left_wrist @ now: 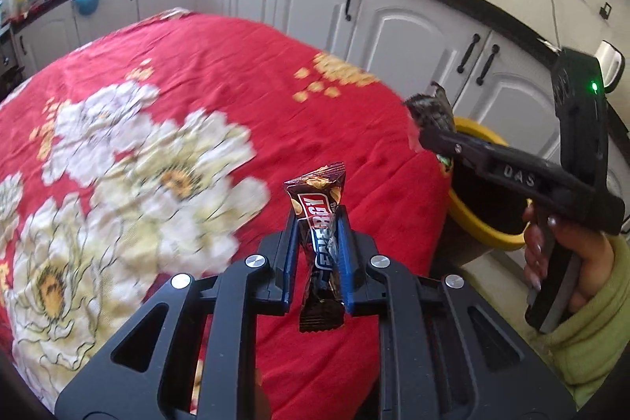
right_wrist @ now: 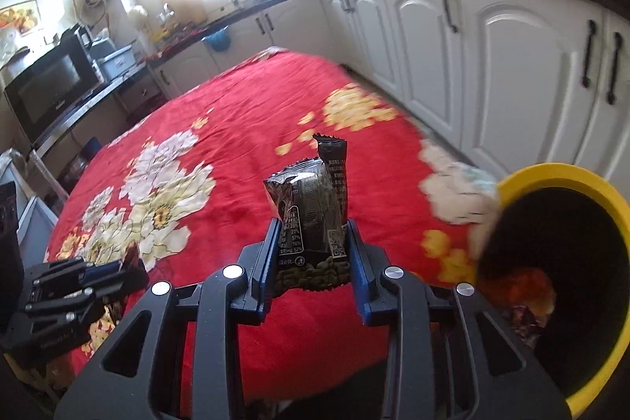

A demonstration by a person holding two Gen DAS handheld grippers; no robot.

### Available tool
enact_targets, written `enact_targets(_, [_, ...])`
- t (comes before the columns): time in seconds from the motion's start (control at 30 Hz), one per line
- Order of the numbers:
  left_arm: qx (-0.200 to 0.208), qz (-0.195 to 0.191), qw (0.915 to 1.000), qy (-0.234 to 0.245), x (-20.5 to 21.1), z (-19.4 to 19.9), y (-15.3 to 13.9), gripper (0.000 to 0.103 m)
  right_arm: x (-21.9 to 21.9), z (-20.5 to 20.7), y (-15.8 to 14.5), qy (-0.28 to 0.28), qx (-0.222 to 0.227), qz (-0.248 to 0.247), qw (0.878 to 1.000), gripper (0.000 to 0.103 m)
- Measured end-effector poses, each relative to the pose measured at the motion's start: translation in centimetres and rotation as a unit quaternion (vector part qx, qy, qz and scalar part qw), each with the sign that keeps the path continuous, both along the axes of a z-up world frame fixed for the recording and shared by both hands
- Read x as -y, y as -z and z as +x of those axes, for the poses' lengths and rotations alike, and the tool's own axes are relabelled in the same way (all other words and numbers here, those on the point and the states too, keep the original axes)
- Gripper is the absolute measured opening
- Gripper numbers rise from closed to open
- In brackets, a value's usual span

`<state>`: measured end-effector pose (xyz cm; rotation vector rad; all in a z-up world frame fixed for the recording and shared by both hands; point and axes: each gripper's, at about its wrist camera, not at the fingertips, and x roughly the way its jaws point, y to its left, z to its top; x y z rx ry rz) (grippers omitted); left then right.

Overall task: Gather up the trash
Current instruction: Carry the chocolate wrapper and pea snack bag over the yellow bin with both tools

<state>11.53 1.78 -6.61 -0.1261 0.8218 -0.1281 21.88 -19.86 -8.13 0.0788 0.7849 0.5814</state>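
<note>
My left gripper [left_wrist: 318,219] is shut on a brown candy bar wrapper [left_wrist: 319,223] with red and blue lettering, held upright above the red floral cloth [left_wrist: 220,73]. My right gripper [right_wrist: 313,227] is shut on a black snack wrapper [right_wrist: 311,211] with white print, held above the same cloth. In the left wrist view the right gripper [left_wrist: 427,123] shows at the right with the black wrapper [left_wrist: 431,105], next to the yellow bin [left_wrist: 472,223]. The yellow bin [right_wrist: 606,184] stands at the table's right edge, with wrappers [right_wrist: 523,290] inside.
White cabinets [right_wrist: 512,65] with black handles run close behind the table. A microwave [right_wrist: 51,81] sits on a counter at the far left. The left gripper [right_wrist: 78,286] shows at the lower left of the right wrist view.
</note>
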Motion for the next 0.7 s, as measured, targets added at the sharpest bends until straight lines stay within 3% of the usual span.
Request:
enact_targets(0.3, [0.023,-0.007,0.999,0.039,4.9,2.2,-1.7,0.012,5.9,-0.9,-1.5,0.054,0.025,-0.001,0.998,0.03])
enact_targets(0.7, [0.029,-0.012,0.9958,0.086,10.9,4.3,-2.2,0.012,13.3,-2.1,-1.3,0.122,0.032,-0.008,0.992,0.031])
